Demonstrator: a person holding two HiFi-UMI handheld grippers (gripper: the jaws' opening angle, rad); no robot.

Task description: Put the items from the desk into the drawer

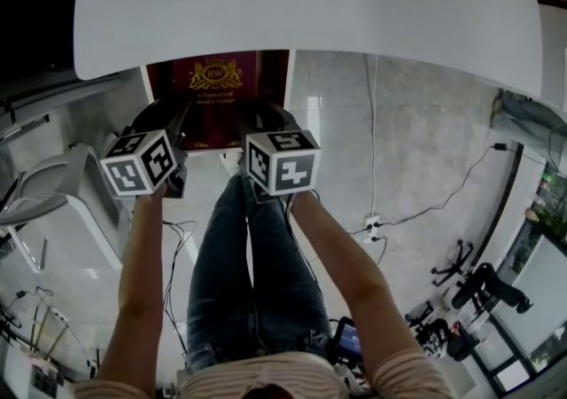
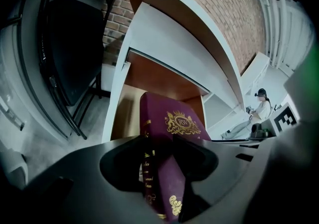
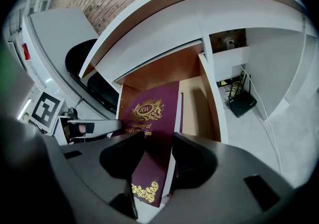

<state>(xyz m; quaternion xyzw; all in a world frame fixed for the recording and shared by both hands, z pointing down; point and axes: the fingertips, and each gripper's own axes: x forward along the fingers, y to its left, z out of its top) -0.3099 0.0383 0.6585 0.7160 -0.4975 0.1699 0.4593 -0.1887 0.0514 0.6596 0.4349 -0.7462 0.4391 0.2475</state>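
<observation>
A maroon book (image 1: 215,91) with a gold crest hangs over the open wood-lined drawer (image 1: 288,96) under the white desk top (image 1: 310,7). Both grippers hold it, one at each near corner. My left gripper (image 1: 174,136) is shut on the book's spine side; in the left gripper view the book (image 2: 169,123) stands between that gripper's (image 2: 162,168) jaws. My right gripper (image 1: 255,136) is shut on the opposite edge; in the right gripper view the book (image 3: 152,118) runs from that gripper (image 3: 152,166) out over the drawer (image 3: 199,98). The book hides most of the drawer's floor.
A black chair (image 2: 70,44) stands left of the desk, and a white chair (image 1: 62,202) is at my left. Cables and a power strip (image 1: 372,224) lie on the tiled floor. A black box (image 3: 241,101) sits under the desk at right. A person (image 2: 259,108) sits far off.
</observation>
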